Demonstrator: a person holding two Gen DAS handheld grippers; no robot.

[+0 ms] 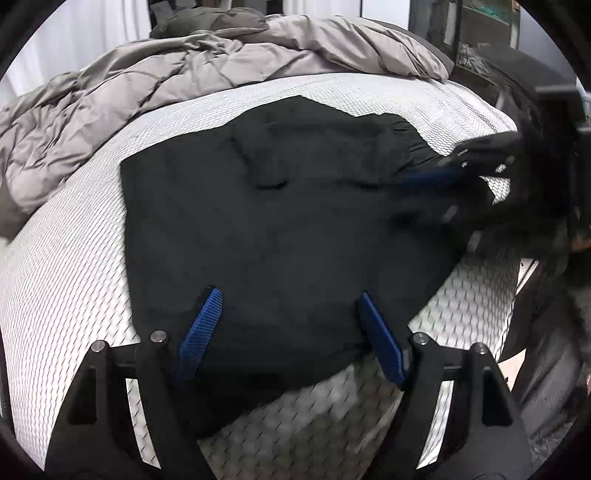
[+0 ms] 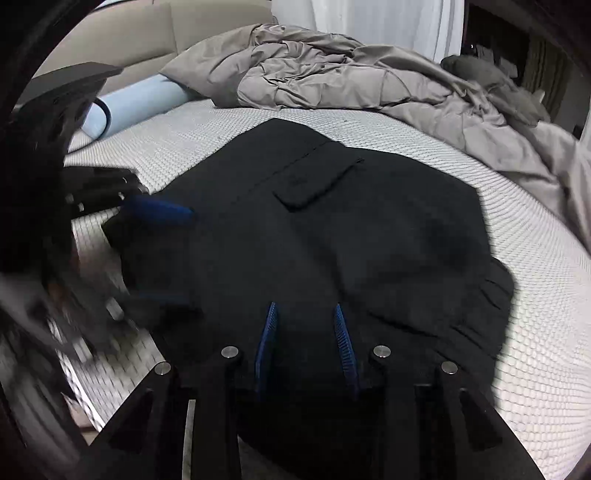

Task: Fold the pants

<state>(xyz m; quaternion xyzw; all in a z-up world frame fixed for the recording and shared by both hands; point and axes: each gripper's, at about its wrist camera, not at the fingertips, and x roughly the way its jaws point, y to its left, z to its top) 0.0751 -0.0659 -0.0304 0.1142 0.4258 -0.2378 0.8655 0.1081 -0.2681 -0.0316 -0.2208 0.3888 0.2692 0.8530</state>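
Black pants [image 1: 277,221] lie folded into a broad flat bundle on the white mattress [image 1: 74,258], a flapped pocket [image 2: 317,184] facing up. My left gripper [image 1: 289,293] hangs over the pants' near edge with its blue fingers wide apart and nothing pinched. In the right wrist view, my right gripper [image 2: 304,305] hovers over another edge of the pants [image 2: 369,240]. Its fingers stand a narrow gap apart, with cloth below them, not clamped. Each gripper shows blurred in the other's view: the right gripper [image 1: 424,192] at the pants' right end, the left gripper [image 2: 188,254] at their left.
A rumpled grey duvet [image 1: 147,85] [image 2: 351,74] is heaped along the far side of the mattress [image 2: 535,295]. A pale blue bolster [image 2: 140,107] lies by the beige headboard [image 2: 147,44]. Dark shelving [image 1: 480,29] stands beyond the bed's corner.
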